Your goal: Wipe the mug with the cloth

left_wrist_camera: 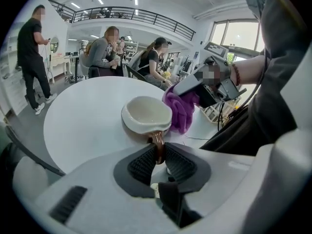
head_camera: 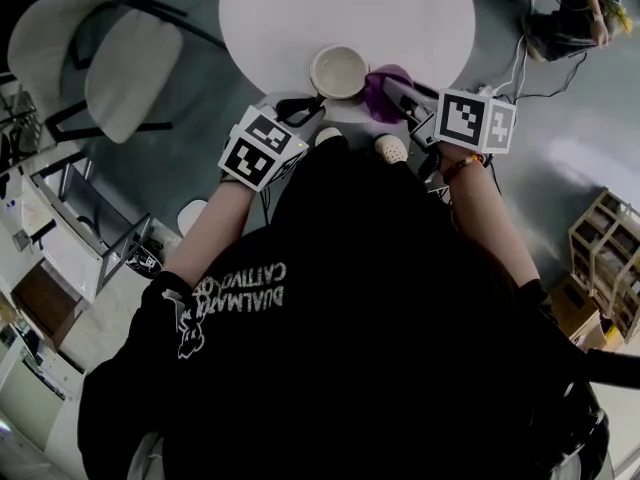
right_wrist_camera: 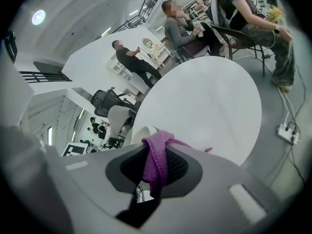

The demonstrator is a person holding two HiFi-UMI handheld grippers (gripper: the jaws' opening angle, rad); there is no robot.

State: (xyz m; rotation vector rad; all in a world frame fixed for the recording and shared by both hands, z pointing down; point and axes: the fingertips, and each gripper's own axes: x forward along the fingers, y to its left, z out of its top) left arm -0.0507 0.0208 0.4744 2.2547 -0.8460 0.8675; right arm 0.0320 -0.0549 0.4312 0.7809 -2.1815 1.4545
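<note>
Left gripper (left_wrist_camera: 157,155) pinches the brown handle (left_wrist_camera: 158,145) of the cream ceramic mug (left_wrist_camera: 146,116), its bowl dead ahead. Right gripper (right_wrist_camera: 157,165) clamps the purple knitted cloth (right_wrist_camera: 157,152), the mug just ahead-left of its jaws, the cloth against the mug's wall.

The left gripper (left_wrist_camera: 157,154) and the right gripper (right_wrist_camera: 155,164) share a pale grey moulded shell. Their fingers carry dark ribbed pads (left_wrist_camera: 141,164) set in a black recess. Behind the fingers, each bears a white cube (head_camera: 262,146) printed with black square markers. The person wears a black top (head_camera: 350,348) with pale lettering (head_camera: 240,286), a reddish bracelet (head_camera: 462,167) and pale perforated clogs (head_camera: 391,148).
</note>
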